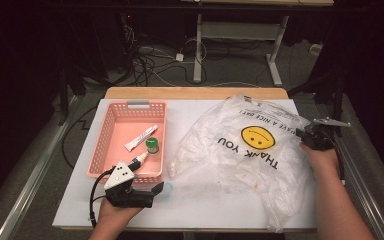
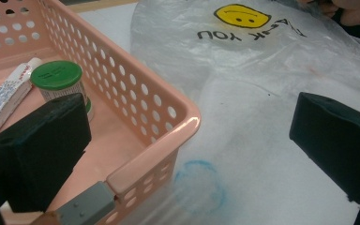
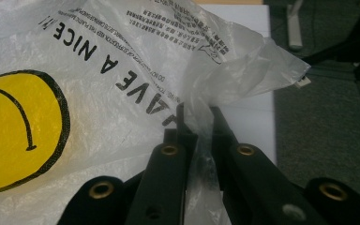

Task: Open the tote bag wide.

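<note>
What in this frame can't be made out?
- Contents of the plastic bag: high view, hidden by its crumpled, cloudy film.
- Small print on the bag: right gripper view, too small and creased.
- Tube label: left gripper view, cut by the edge and the left tool's pad.
- Blue smudge: blurred, its nature unclear.

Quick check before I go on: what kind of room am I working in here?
Probably a lab or recording workspace, not a home: a white-topped work table with a pink perforated plastic basket, loose cables on the grey carpeted floor, and metal desk legs behind.
</note>
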`<state>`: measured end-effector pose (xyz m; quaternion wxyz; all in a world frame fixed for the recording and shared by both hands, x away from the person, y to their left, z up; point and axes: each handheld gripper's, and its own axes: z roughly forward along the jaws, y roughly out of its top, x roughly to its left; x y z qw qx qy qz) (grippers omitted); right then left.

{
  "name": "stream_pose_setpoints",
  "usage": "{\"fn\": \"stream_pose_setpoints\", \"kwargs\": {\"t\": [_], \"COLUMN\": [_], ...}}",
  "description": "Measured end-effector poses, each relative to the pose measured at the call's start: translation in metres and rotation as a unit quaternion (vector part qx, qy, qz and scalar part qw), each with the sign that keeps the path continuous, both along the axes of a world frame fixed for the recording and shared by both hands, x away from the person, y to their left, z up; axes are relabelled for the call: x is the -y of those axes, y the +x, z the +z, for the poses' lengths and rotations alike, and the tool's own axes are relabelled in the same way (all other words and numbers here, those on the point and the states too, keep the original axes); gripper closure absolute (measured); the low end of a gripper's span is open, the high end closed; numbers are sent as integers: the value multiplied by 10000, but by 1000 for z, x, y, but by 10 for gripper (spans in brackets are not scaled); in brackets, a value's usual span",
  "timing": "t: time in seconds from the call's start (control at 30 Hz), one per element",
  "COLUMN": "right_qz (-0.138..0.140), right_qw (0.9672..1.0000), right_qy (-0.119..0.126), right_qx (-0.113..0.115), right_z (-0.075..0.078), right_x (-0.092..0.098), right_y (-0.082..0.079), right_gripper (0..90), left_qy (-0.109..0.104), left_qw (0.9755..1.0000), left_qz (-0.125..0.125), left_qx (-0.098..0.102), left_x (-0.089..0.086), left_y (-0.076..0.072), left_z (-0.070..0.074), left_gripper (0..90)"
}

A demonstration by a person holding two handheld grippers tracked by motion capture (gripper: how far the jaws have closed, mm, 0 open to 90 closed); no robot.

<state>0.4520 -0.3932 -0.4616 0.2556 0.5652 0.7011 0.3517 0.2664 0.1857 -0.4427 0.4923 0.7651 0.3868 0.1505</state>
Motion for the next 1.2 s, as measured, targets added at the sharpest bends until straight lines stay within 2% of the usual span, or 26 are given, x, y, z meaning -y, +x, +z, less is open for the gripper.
{"fn": "stream_pose_setpoints", "kwargs": {"t": [0.03, 0.1, 0.17, 0.23, 0.27, 0.3, 0.33, 0.37, 0.4, 0.43, 0.47, 0.53, 0.57, 0.73, 0.77, 0.97, 1.0, 1.03, 1.2], "right_qz": [-182, -245, -437, -457, -549, -549, -619, -619, -636, -636, -674, -673, -695, -511, -401, -225, -131, -131, -96], "right_qw": [9998, 9997, 9990, 9989, 9985, 9985, 9980, 9980, 9979, 9979, 9976, 9975, 9974, 9986, 9991, 9996, 9998, 9998, 9996], "right_qy": [10, 13, -1, -8, 16, 16, 22, 22, -28, -28, -41, -17, -12, -28, -15, 53, 17, 17, -37], "right_qx": [13, 31, 53, 67, 71, 71, 100, 100, 136, 136, 178, 201, 184, 142, 154, 144, 155, 155, 259], "right_z": [0, 1, 1, 1, 1, 1, 2, 2, 3, 3, 5, 5, 4, 0, -1, -3, -3, -3, 1], "right_x": [6, 10, 19, 22, 27, 27, 30, 30, 31, 31, 30, 30, 27, 14, 6, -9, -13, -13, -10], "right_y": [-2, -3, -9, -12, -21, -21, -30, -30, -40, -40, -51, -56, -69, -84, -90, -99, -102, -102, -116], "right_gripper": [894, 893, 893, 893, 892, 892, 891, 891, 887, 887, 868, 867, 845, 772, 719, 660, 626, 626, 465], "left_qy": [0, -16, -21, -16, -6, -15, -39, -54, -35, -20, -2, 29, 27, 31, 25, -7, -22, -23, -14], "left_qw": [10000, 10000, 10000, 10000, 10000, 10000, 10000, 10000, 10000, 10000, 10000, 10000, 9999, 9999, 9999, 9999, 10000, 10000, 10000], "left_qz": [5, 15, 14, -10, -23, -30, -31, -32, -46, -53, -68, -88, -95, -115, -108, -64, -48, -46, -33], "left_qx": [-1, 1, -1, -9, -15, -17, -26, -21, -5, 13, 27, 35, 43, 69, 62, 80, 73, 62, 19], "left_x": [0, 0, 0, 0, 1, 1, 1, 2, 2, 3, 3, 5, 5, 5, 5, -1, -1, -2, -3], "left_y": [0, 0, 0, 0, 1, 1, 2, 2, 2, 2, 2, 2, 2, 2, 2, 1, 1, 2, 2], "left_z": [0, 0, 0, 0, -1, -1, -1, -1, 0, 0, 0, 0, 0, 1, 1, 3, 3, 3, 3], "left_gripper": [0, 0, 0, 0, 0, 0, 0, 0, 0, 0, 0, 0, 0, 0, 0, 0, 0, 0, 0]}}
